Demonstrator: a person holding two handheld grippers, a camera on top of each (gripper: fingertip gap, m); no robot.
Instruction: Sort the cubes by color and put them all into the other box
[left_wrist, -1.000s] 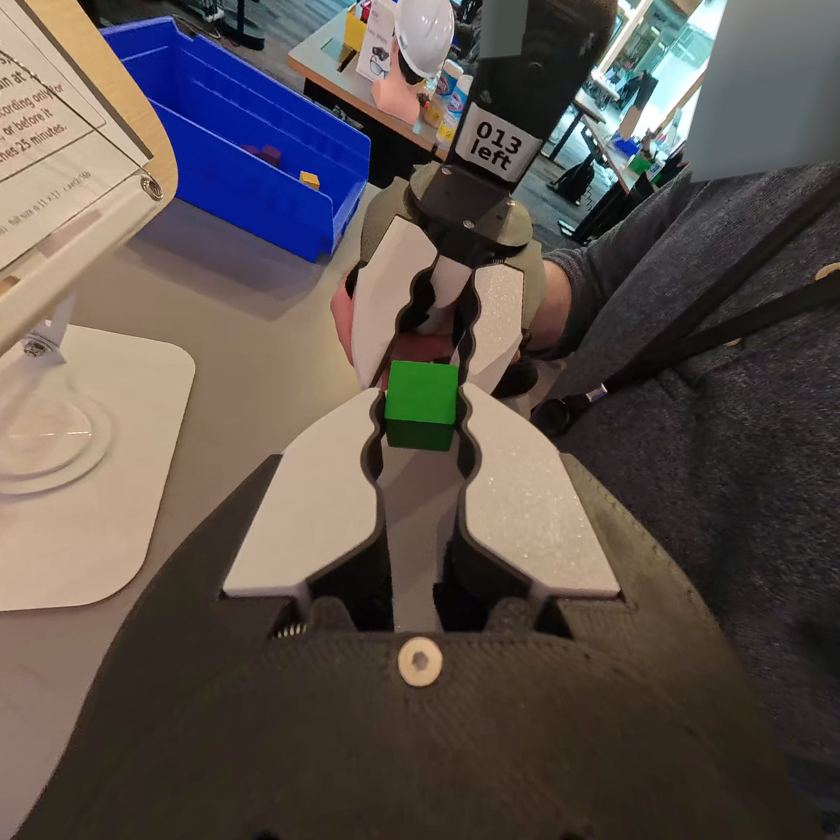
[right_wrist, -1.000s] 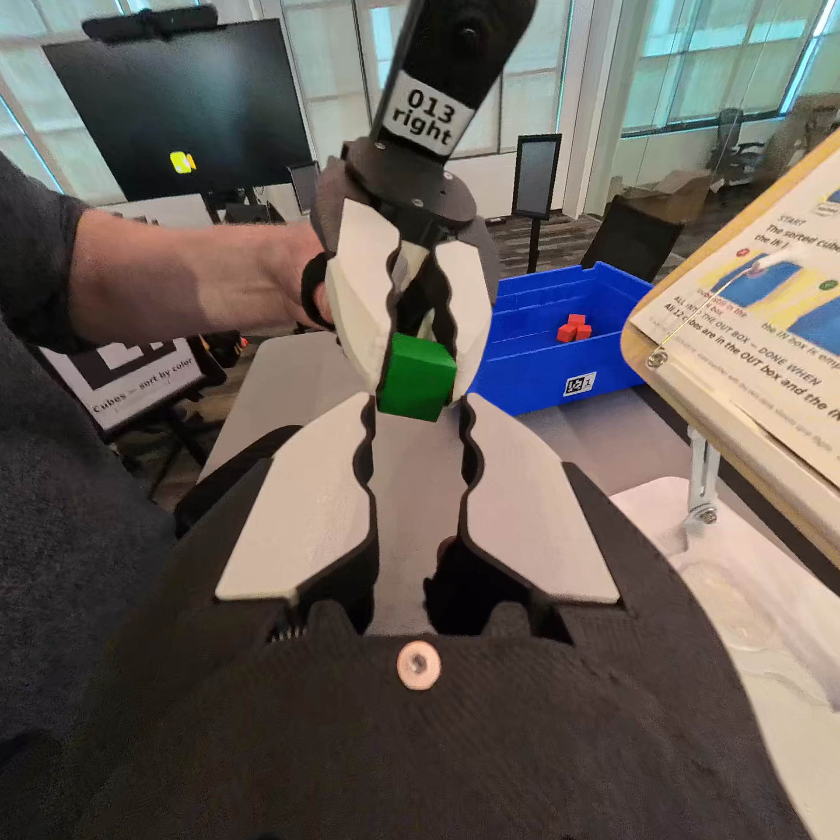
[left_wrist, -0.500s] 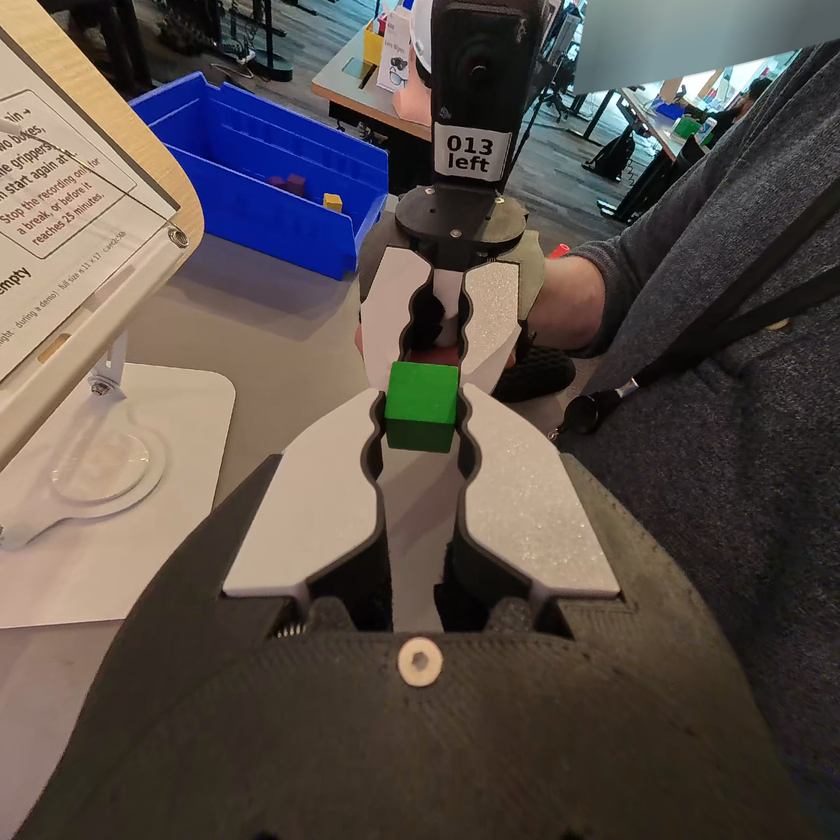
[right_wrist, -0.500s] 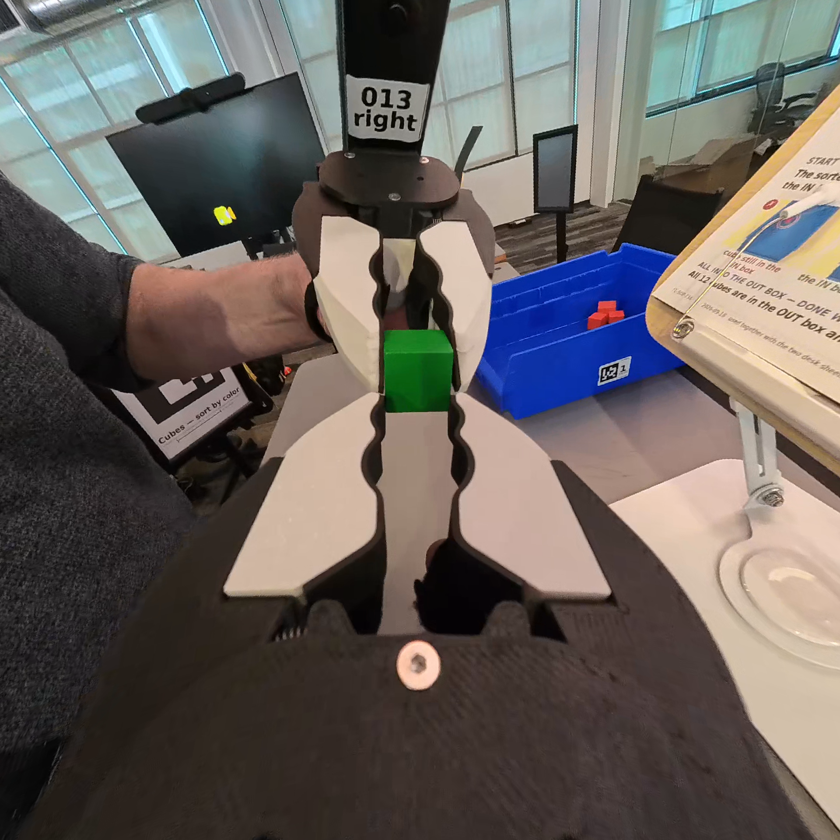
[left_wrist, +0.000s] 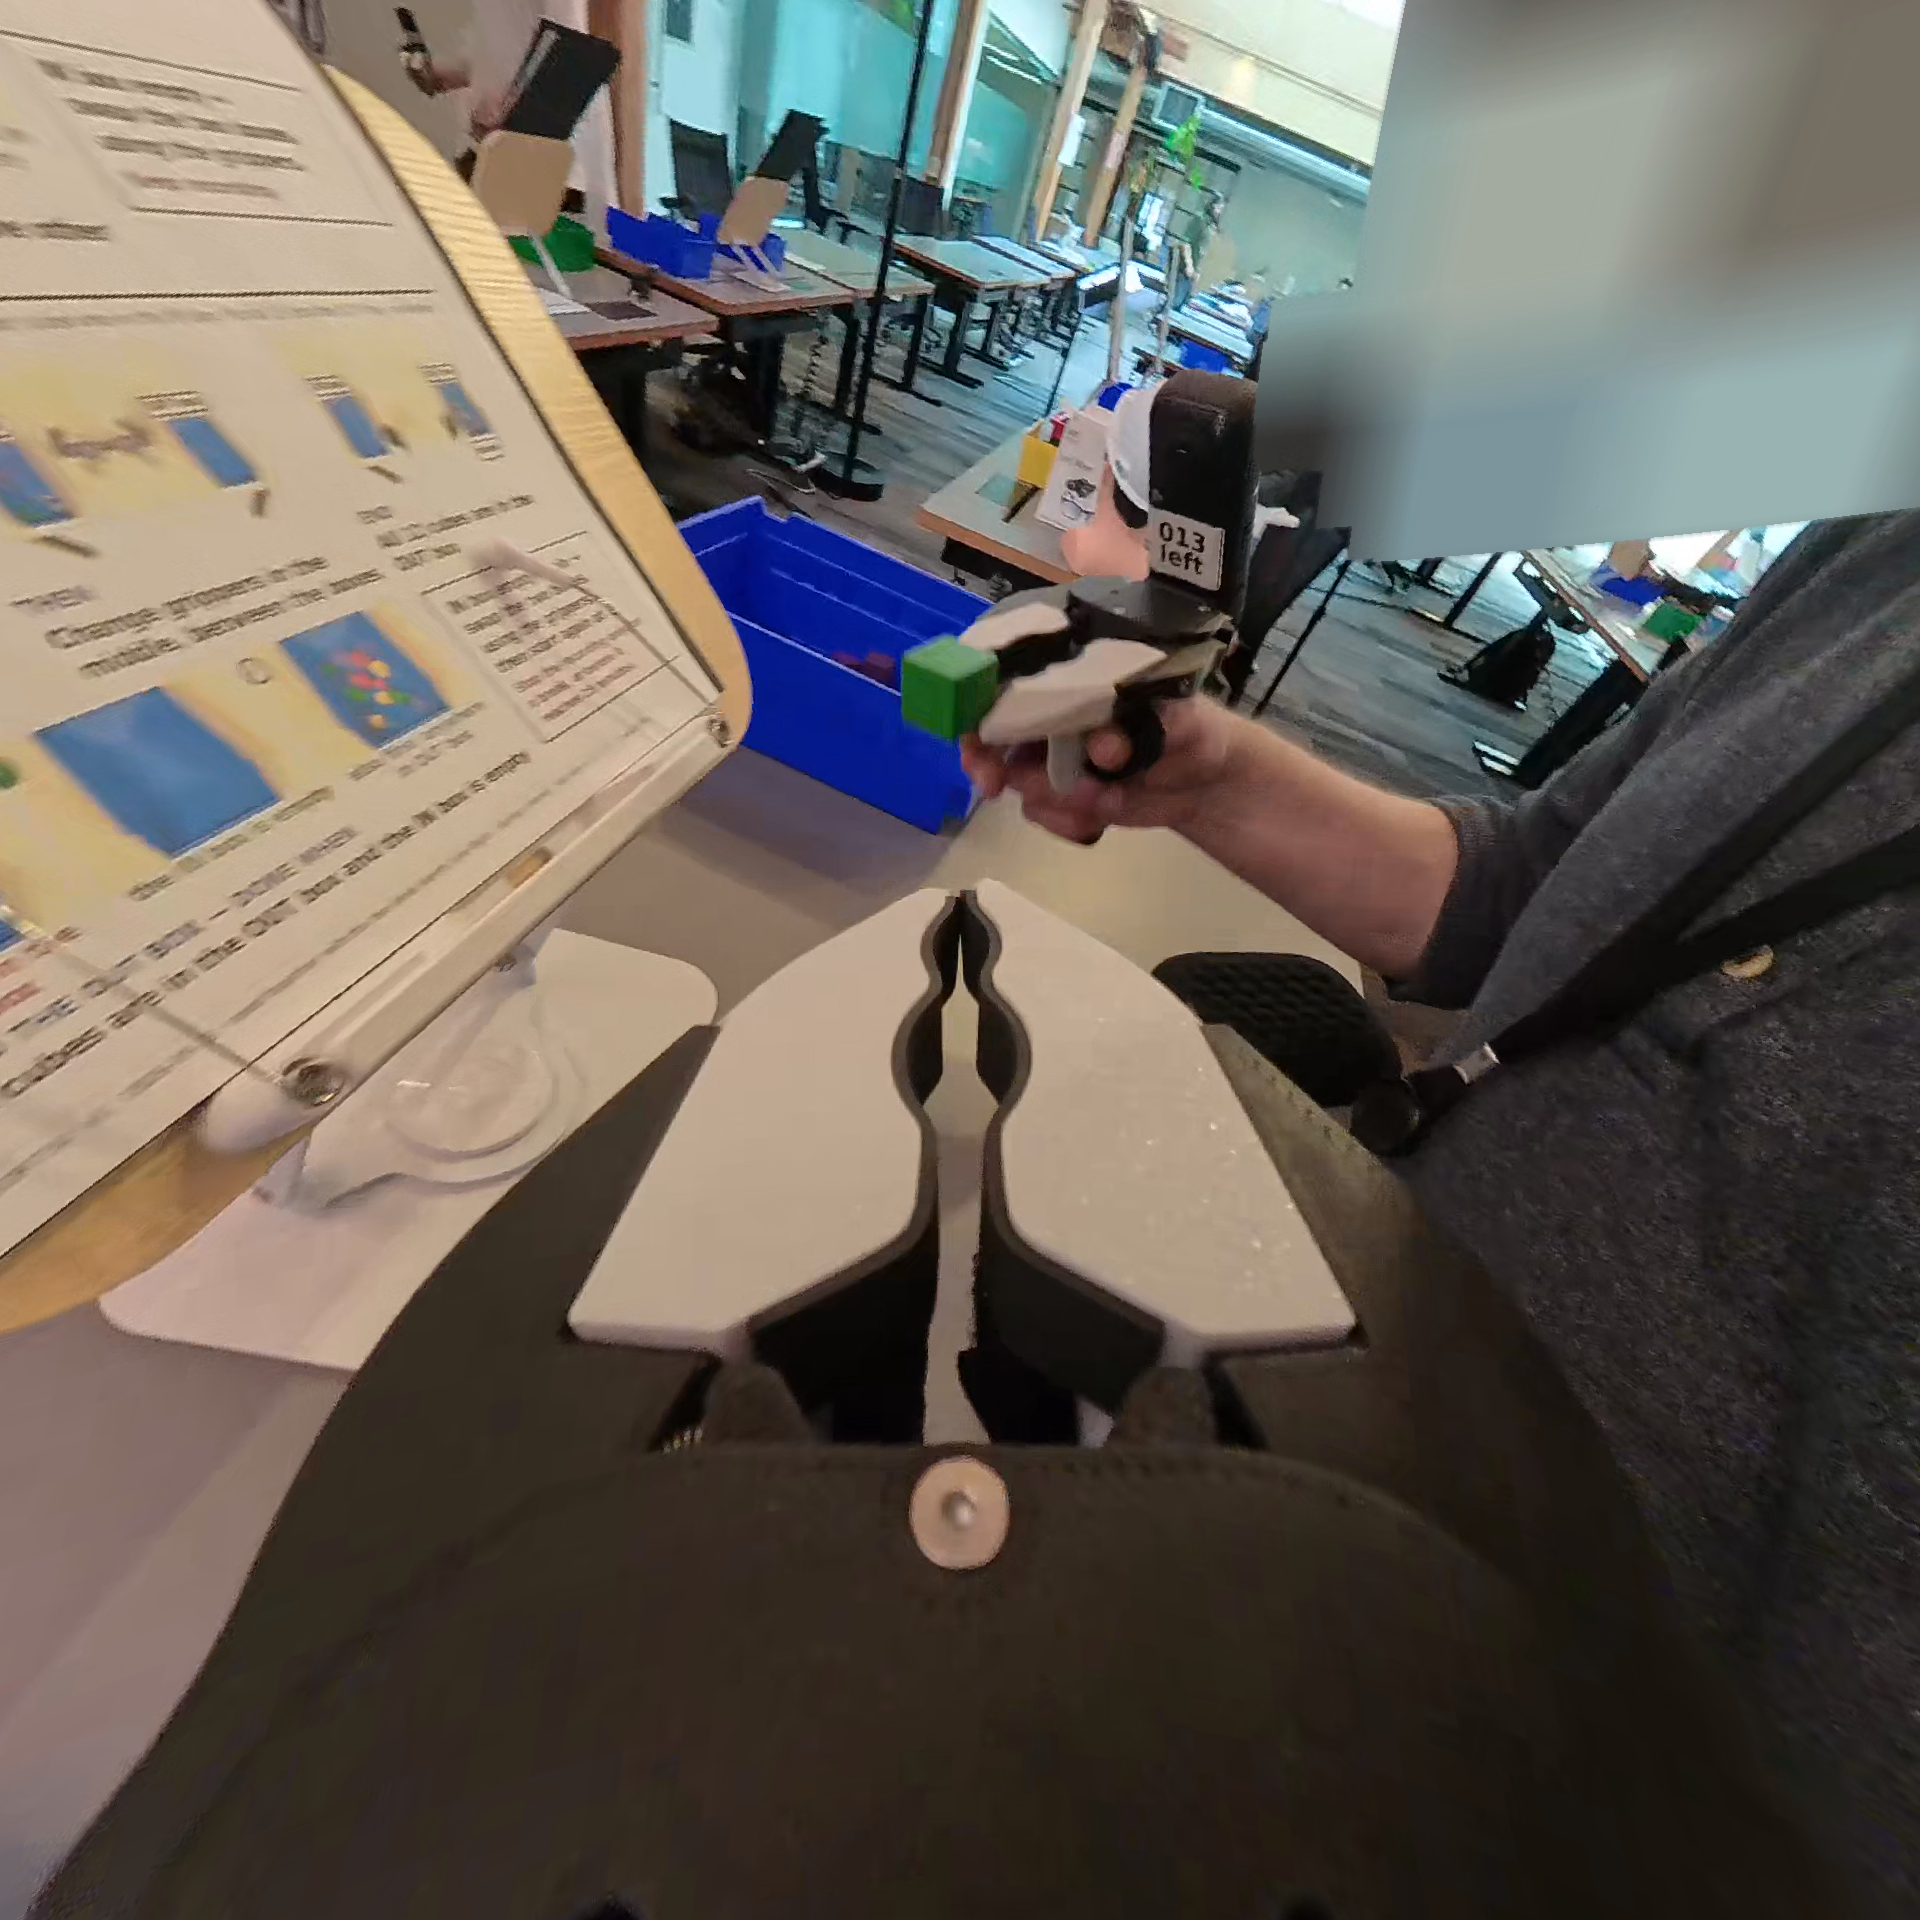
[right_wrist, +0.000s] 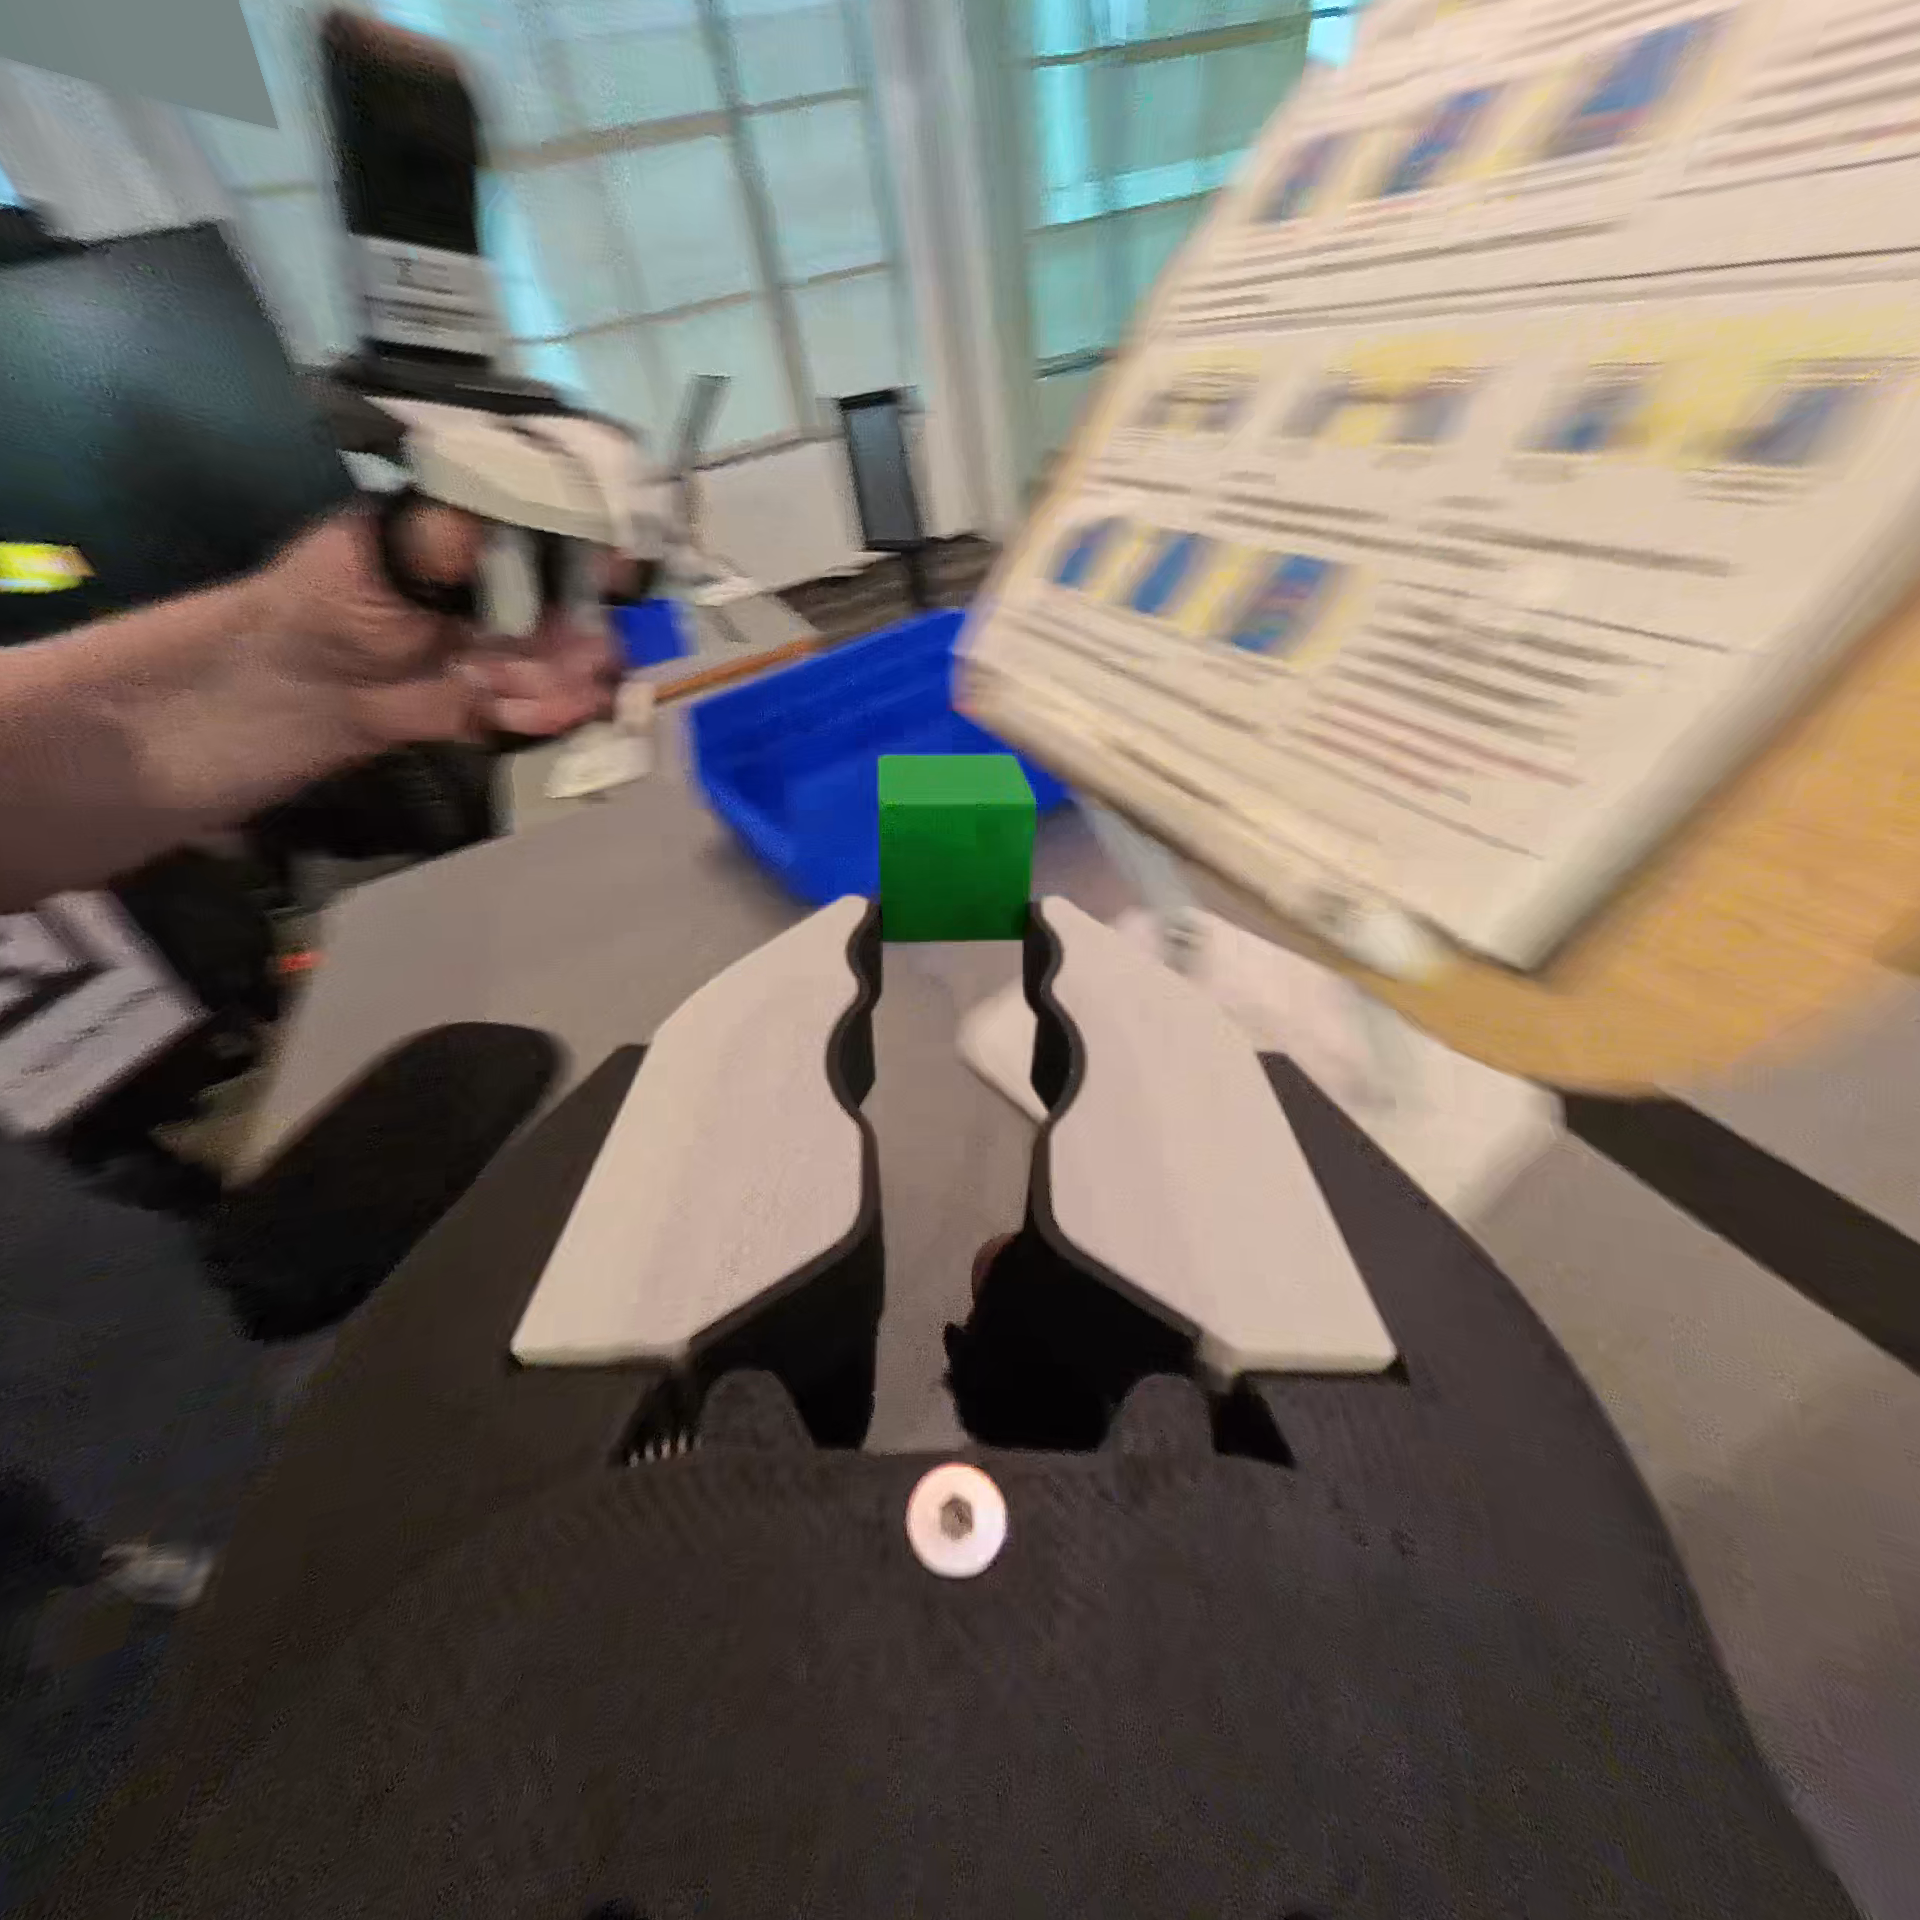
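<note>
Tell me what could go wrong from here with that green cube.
1. The right gripper pinches the green cube only at its fingertips, most of it sticking out past them, so a quick swing could shake it loose.
2. The tilted instruction board hangs close beside the cube and could be bumped.
3. The blue box ahead is partly hidden behind the cube, so a release might catch its rim.

Open-plan lab or office workspace. Rows of height-adjustable desks (left_wrist: 935, 270) are running back behind the tilted instruction board (left_wrist: 260, 582); blue parts bins (left_wrist: 665, 244) are sitting on them. Another blue bin (left_wrist: 831, 665) is lying on the grey table (left_wrist: 790, 883) just past the board. Floor-to-ceiling windows (right_wrist: 790, 208) and a dark monitor (right_wrist: 125, 416) are showing left of the board.
</note>
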